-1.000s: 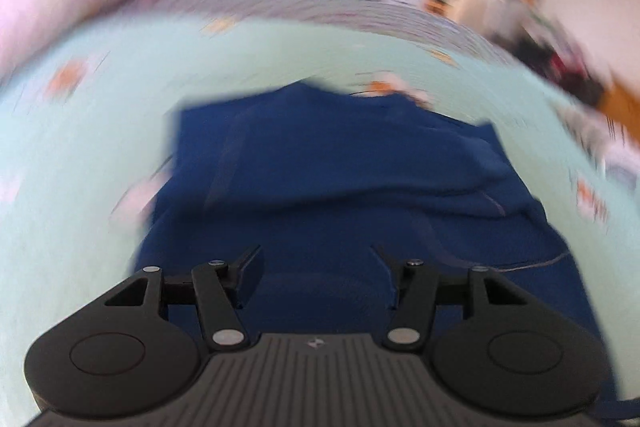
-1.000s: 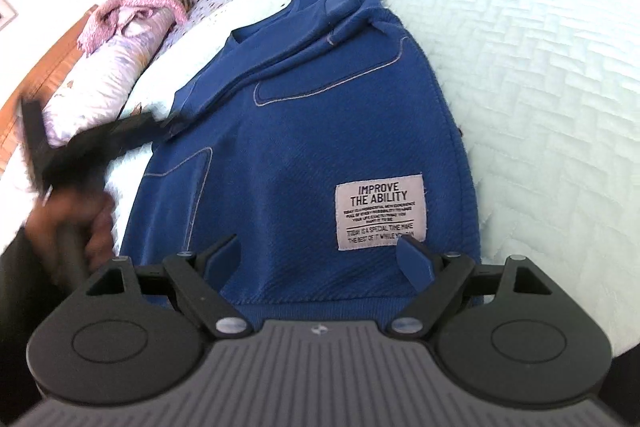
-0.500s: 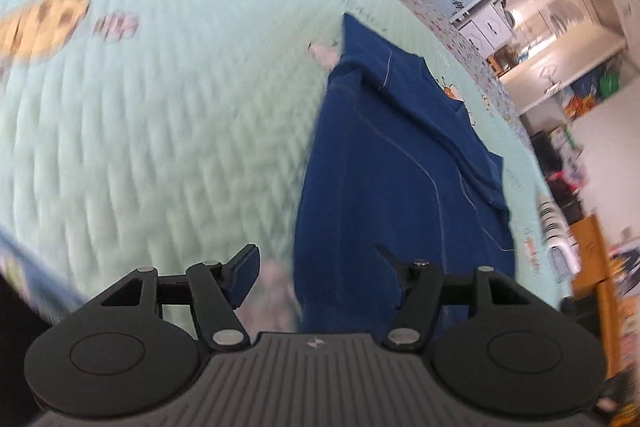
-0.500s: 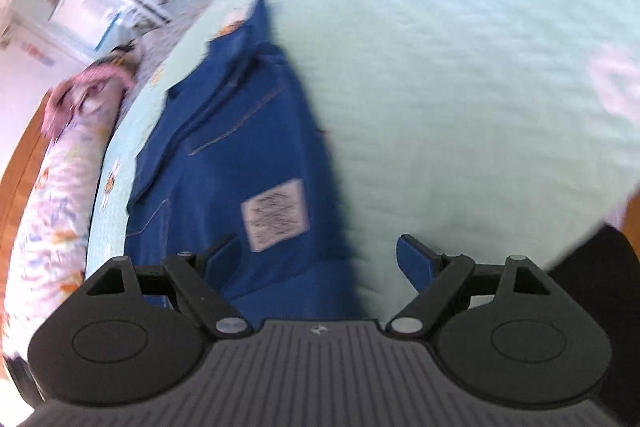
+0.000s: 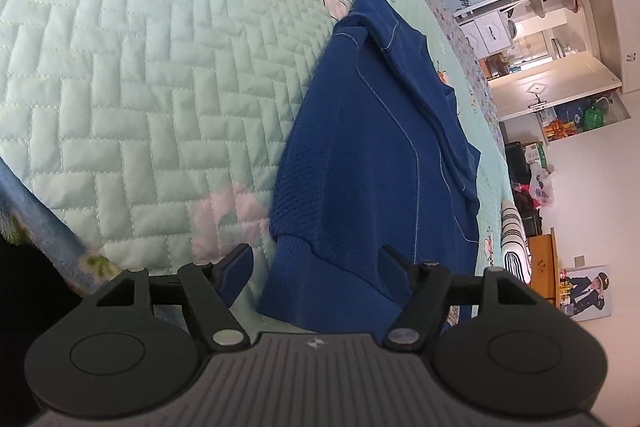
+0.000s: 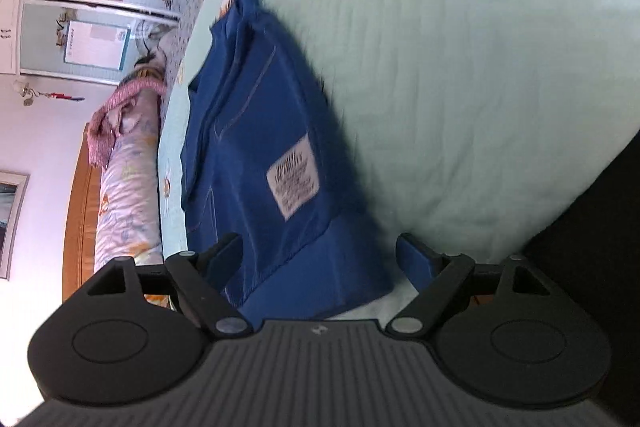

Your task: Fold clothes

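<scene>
Both views rolled sideways, sweater (image 5: 372,163) hem cut off

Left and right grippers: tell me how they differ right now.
The left gripper straddles the blue sweater's ribbed hem corner by the quilt; the right gripper straddles the corner nearer the white patch. The left view is sharp, the right blurred. Both are open, holding nothing.

My bed's mint quilted cover (image 5: 140,87) carries a blue sweater (image 5: 360,155), partly folded. A floral bolster (image 6: 128,187) lies along its headboard edge.
</scene>
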Demonstrator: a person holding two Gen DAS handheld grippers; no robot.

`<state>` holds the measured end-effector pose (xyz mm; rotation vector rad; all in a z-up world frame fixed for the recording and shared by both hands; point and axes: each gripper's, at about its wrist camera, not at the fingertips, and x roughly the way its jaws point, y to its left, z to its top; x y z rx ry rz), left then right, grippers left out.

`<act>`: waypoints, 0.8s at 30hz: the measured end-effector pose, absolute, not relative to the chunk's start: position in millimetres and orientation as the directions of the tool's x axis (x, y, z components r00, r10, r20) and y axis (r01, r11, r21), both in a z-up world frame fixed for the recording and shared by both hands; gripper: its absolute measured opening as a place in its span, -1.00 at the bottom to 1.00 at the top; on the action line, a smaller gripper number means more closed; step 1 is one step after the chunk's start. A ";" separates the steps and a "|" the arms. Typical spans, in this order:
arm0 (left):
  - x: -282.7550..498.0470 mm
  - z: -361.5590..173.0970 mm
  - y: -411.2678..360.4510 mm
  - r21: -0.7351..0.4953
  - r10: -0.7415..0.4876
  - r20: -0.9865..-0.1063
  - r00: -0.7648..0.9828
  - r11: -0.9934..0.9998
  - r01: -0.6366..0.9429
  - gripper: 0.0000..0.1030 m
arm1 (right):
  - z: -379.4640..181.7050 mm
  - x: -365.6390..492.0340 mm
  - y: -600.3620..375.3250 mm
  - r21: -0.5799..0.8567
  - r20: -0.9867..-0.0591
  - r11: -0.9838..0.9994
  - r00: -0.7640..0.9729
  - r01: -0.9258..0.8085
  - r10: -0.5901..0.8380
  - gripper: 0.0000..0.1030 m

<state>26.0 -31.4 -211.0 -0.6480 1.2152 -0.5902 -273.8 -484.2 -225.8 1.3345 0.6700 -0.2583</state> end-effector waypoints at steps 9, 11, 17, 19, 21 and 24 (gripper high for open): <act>29.9 -213.9 -39.7 -0.725 -0.717 -0.657 0.233 0.686 0.065 0.61 | -233.0 -265.8 -463.6 0.793 -0.606 0.254 0.758 0.553 0.240 -0.43; 31.0 -213.7 -41.6 -0.723 -0.716 -0.660 0.228 0.688 0.067 0.66 | -235.1 -268.4 -463.6 0.801 -0.596 0.245 0.766 0.546 0.239 -0.41; 34.5 -213.2 -52.3 -0.714 -0.715 -0.665 0.218 0.693 0.094 0.73 | -238.6 -266.2 -462.5 0.817 -0.574 0.233 0.785 0.528 0.232 -0.26; 34.0 -211.0 -58.0 -0.701 -0.705 -0.675 0.218 0.705 0.113 0.69 | -238.6 -265.8 -462.1 0.814 -0.576 0.241 0.785 0.528 0.228 -0.27; 32.6 -209.2 -63.0 -0.688 -0.697 -0.685 0.212 0.714 0.130 0.40 | -238.5 -265.5 -462.0 0.813 -0.578 0.247 0.785 0.527 0.225 -0.29; 28.2 -208.9 -66.7 -0.677 -0.692 -0.693 0.202 0.721 0.146 -0.63 | -237.7 -264.9 -460.8 0.806 -0.585 0.265 0.780 0.530 0.220 -0.58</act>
